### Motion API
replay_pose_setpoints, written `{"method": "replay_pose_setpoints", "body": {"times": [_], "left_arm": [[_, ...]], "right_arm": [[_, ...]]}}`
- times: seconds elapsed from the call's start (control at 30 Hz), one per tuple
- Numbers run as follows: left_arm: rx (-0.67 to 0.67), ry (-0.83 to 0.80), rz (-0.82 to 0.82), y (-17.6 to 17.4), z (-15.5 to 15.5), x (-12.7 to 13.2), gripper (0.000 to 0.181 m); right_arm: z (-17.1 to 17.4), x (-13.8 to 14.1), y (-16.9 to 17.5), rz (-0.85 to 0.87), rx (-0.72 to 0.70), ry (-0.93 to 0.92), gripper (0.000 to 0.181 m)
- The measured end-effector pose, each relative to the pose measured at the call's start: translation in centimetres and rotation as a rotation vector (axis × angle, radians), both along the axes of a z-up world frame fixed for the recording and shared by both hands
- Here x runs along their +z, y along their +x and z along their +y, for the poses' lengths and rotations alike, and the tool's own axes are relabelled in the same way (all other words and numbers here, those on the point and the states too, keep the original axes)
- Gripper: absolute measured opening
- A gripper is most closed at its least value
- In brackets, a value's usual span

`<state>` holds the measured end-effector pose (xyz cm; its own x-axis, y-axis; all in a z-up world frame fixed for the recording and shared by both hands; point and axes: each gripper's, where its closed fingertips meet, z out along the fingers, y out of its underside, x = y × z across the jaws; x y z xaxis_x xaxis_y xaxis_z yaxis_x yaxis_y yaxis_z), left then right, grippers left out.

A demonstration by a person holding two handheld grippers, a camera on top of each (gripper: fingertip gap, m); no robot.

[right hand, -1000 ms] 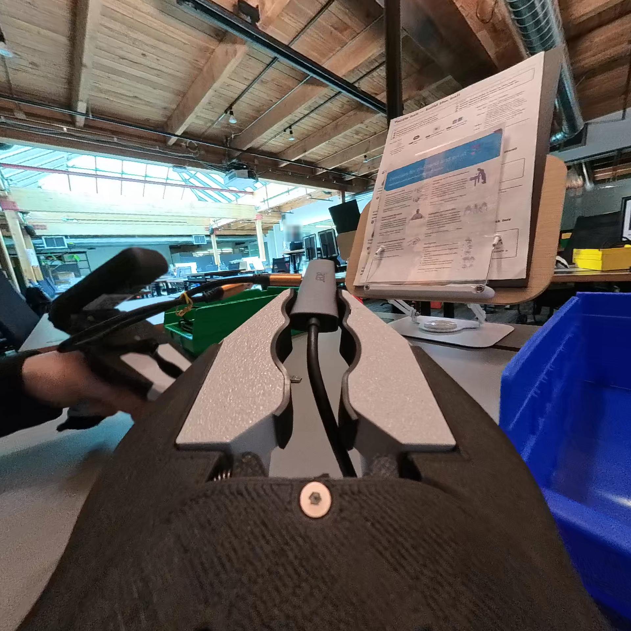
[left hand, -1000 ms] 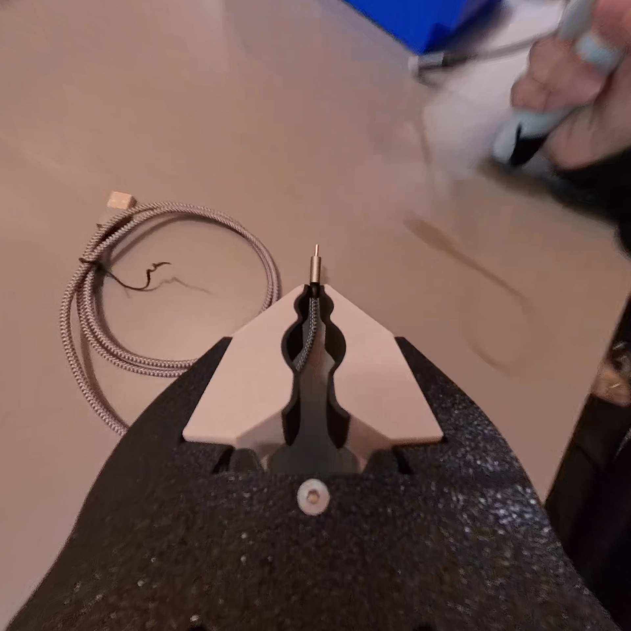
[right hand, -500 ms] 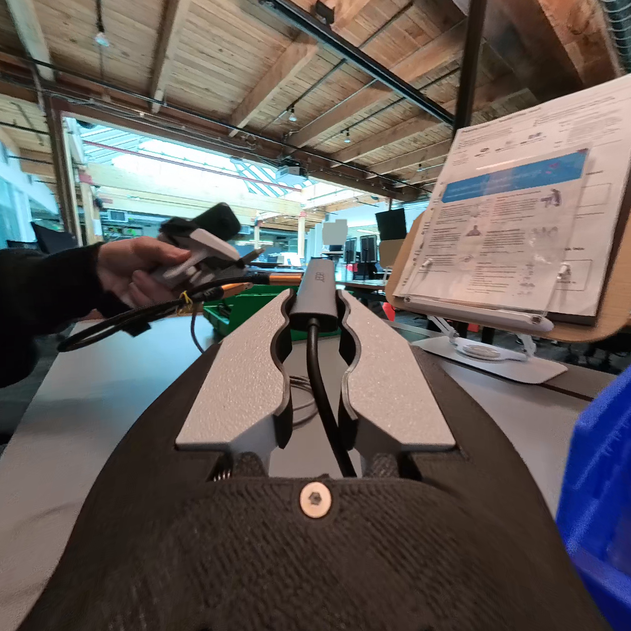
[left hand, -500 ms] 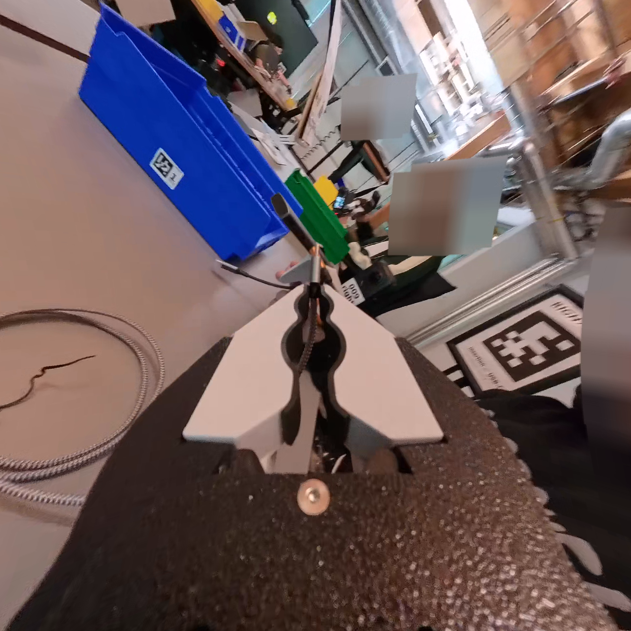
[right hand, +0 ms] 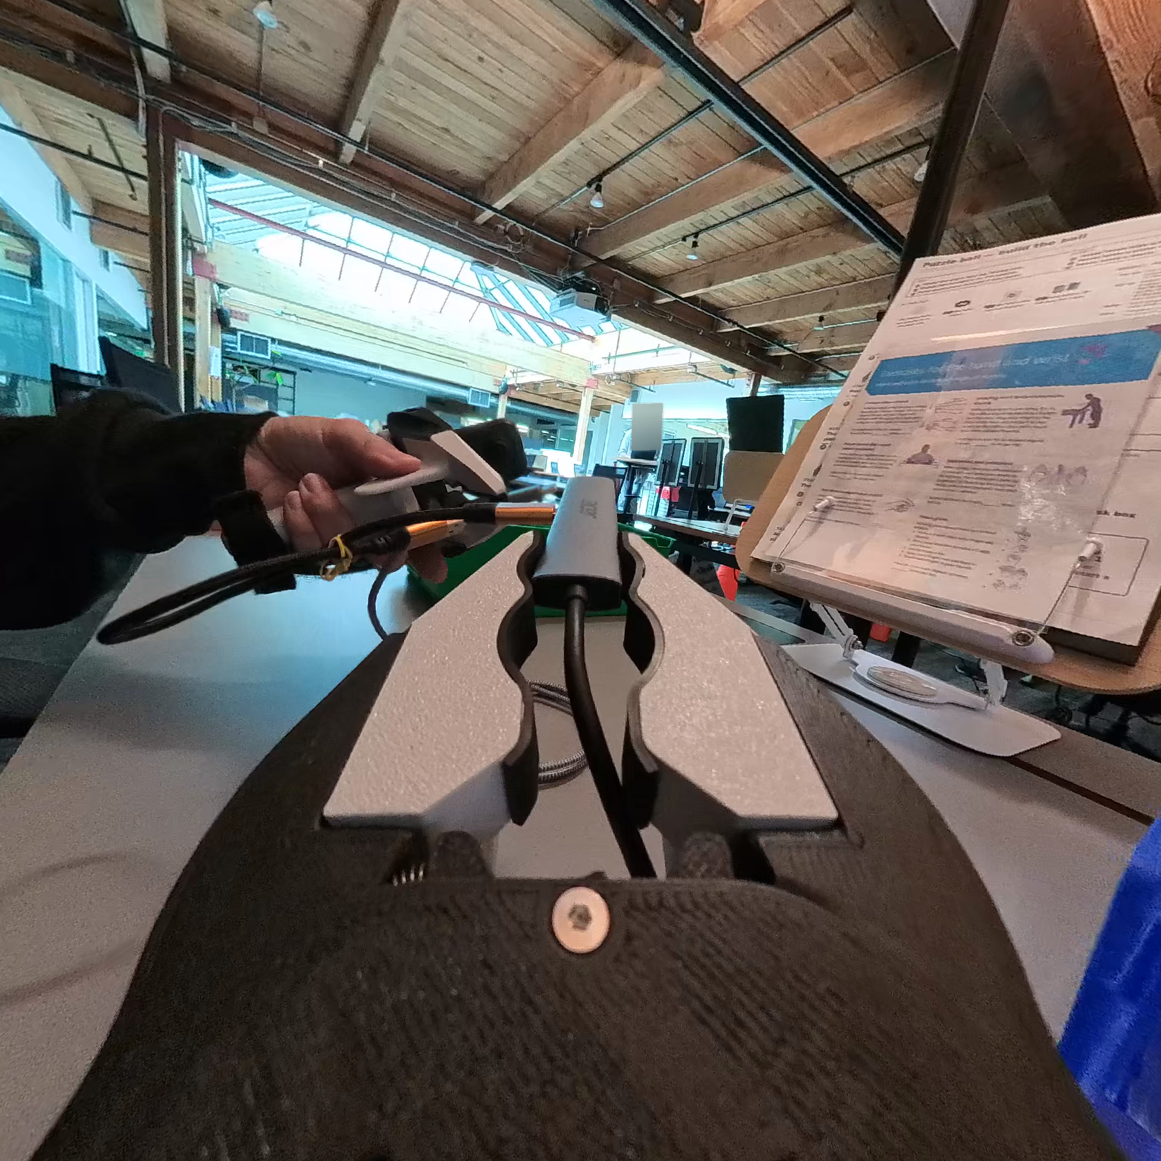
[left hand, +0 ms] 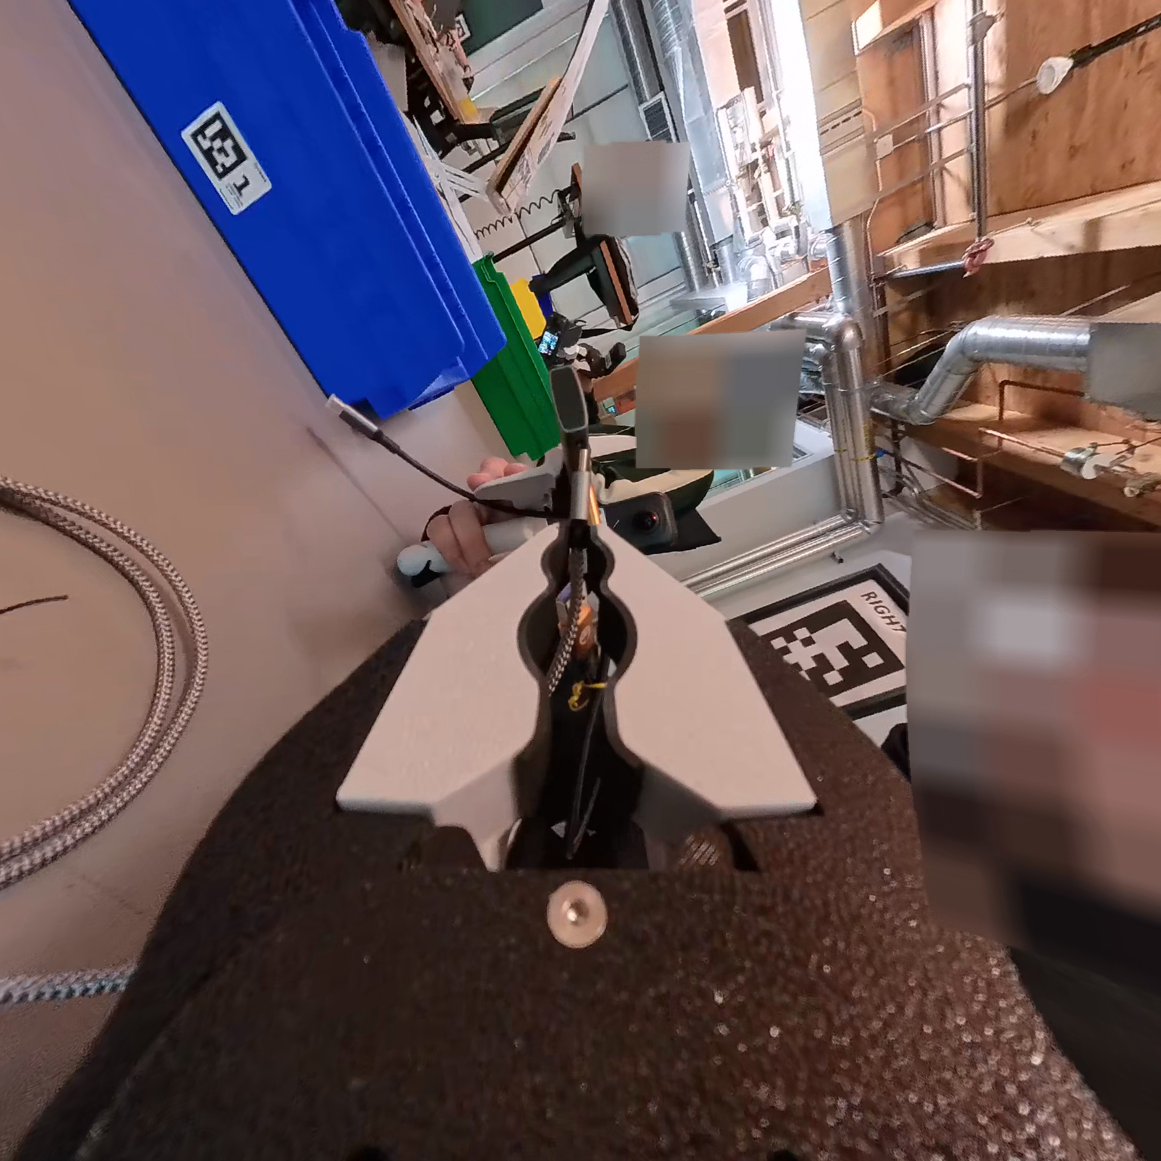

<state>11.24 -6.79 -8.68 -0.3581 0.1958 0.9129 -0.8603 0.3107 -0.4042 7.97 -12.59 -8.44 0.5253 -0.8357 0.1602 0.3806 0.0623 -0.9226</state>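
Note:
My right gripper (right hand: 581, 548) is shut on a grey hub (right hand: 581, 521), held above the table. The hub's black lead (right hand: 587, 691) runs back between the fingers. My left gripper (left hand: 579, 541) is shut on a braided cable (left hand: 565, 647) just behind its plug (left hand: 581, 496). In the right wrist view the left gripper (right hand: 465, 468), held in a hand, brings this copper-coloured plug (right hand: 524, 514) up against the hub's left side. I cannot tell whether the plug is inside a port. In the left wrist view the hub (left hand: 568, 402) stands just beyond the plug.
A coil of braided cable (left hand: 169, 659) lies on the table (left hand: 157, 440) to the left. A blue bin (left hand: 301, 207) and a green bin (left hand: 515, 377) stand beyond. A document stand (right hand: 974, 502) is on the right. A second plug (right hand: 433, 531) hangs under the left gripper.
My left gripper rose from pointing down at the table to level and brought its plug to the hub. My right gripper kept its hold and turned a little left.

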Motion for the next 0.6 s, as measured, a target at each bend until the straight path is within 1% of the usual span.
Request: {"method": "replay_pose_setpoints", "body": {"times": [0.1,0.4,0.6], "left_arm": [[-0.008,-0.004,0.034,-0.2,-0.1,-0.4,0.002],[0.016,0.012,0.052,0.1,0.0,-0.8,0.003],[0.026,0.029,0.064,0.2,0.0,-1.4,0.003]], "right_arm": [[0.4,-0.3,0.1,-0.002,-0.010,-0.043,0.021],[0.7,-0.6,0.1,-0.013,-0.038,-0.104,0.022],[1.1,-1.0,0.1,-0.040,-0.084,-0.203,0.022]]}}
